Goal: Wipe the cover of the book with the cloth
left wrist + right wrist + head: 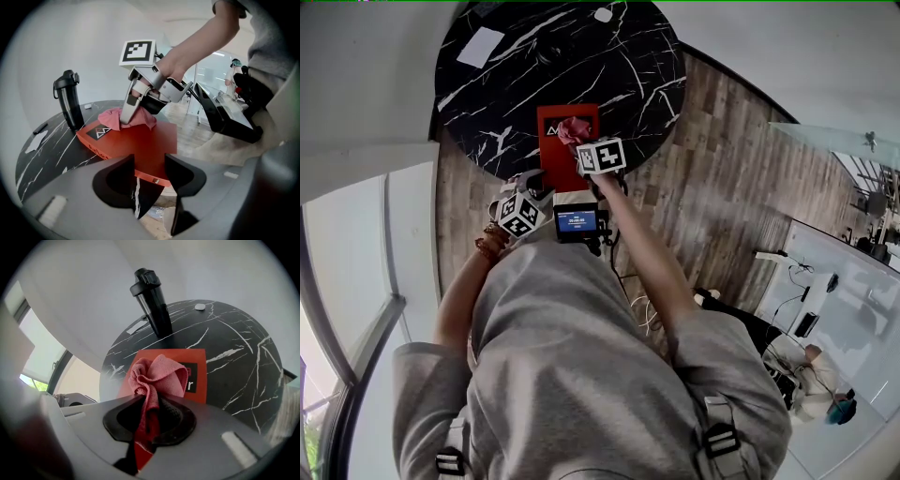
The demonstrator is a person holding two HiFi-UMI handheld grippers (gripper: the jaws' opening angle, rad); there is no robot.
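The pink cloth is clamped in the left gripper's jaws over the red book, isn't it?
Not the left: the right gripper has the pink cloth clamped in its jaws, as the right gripper view shows. It is over the red book.

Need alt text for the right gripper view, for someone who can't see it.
The right gripper pinches a bunched pink cloth over a red book lying on a round black marble table. A black bottle stands upright behind the book.
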